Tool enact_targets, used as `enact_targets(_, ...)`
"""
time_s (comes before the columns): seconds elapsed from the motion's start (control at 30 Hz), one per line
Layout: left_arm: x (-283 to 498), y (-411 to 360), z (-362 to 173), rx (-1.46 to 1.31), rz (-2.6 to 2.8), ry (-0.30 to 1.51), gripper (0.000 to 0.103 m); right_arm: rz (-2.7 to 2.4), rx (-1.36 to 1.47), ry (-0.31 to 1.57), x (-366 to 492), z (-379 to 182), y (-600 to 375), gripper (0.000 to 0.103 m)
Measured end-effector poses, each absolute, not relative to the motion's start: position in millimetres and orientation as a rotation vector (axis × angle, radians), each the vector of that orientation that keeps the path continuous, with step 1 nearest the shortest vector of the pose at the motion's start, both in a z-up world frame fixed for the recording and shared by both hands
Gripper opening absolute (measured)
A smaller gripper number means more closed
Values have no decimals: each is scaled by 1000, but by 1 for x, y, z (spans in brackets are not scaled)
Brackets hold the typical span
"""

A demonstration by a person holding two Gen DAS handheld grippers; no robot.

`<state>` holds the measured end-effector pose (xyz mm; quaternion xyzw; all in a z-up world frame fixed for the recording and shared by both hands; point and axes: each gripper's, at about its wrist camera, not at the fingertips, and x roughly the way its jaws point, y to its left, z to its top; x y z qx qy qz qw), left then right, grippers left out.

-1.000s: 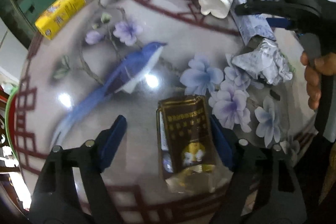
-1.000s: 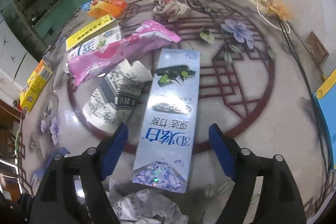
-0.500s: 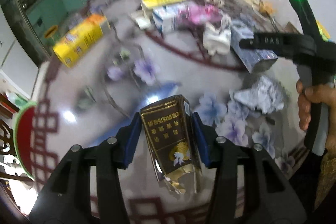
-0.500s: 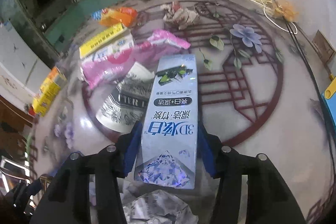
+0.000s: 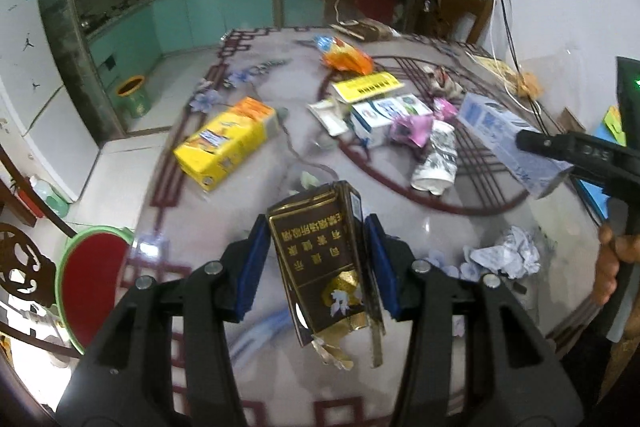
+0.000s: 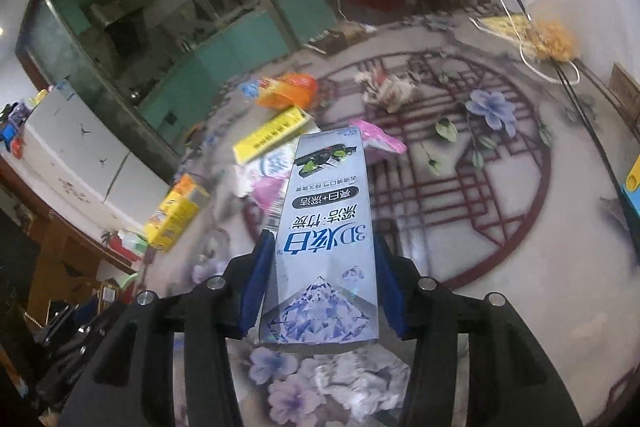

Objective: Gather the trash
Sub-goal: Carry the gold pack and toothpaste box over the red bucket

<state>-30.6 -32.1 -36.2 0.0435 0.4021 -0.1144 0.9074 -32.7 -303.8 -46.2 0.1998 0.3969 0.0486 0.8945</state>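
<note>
My left gripper [image 5: 316,263] is shut on a dark brown cigarette pack [image 5: 320,259] with gold print and torn foil, held off the flowered table [image 5: 280,75]. In the right wrist view my right gripper [image 6: 320,277] is shut on a long silver-blue toothpaste box [image 6: 326,227], also raised above the table. The left wrist view shows that same toothpaste box [image 5: 508,143] at the right, in the black right gripper held by a hand [image 5: 612,259]. Crumpled white paper [image 5: 508,257] lies on the table below it.
Loose trash lies farther back: a yellow carton [image 5: 224,143], a yellow-and-white box [image 5: 366,87], an orange wrapper [image 5: 346,59], a pink wrapper [image 5: 412,127], a patterned paper cup [image 5: 436,159]. A red stool [image 5: 96,279] stands left of the table. Cables [image 6: 532,63] run along the far right.
Both grippers went from open around their items to shut on them. Both then rose from the table with the cigarette pack and the toothpaste box, tilting up so more of the room shows.
</note>
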Motion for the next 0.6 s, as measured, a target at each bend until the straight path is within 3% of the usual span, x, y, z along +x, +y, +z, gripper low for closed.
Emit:
enact_targets(0.3,-34,-6,-27,49,-231,825,47,137,421,739,-62,-18,-276,48)
enact_targets(0.6,-42,27,-17,11,-205,801,47,207,402,773,-65,-18,-229,48)
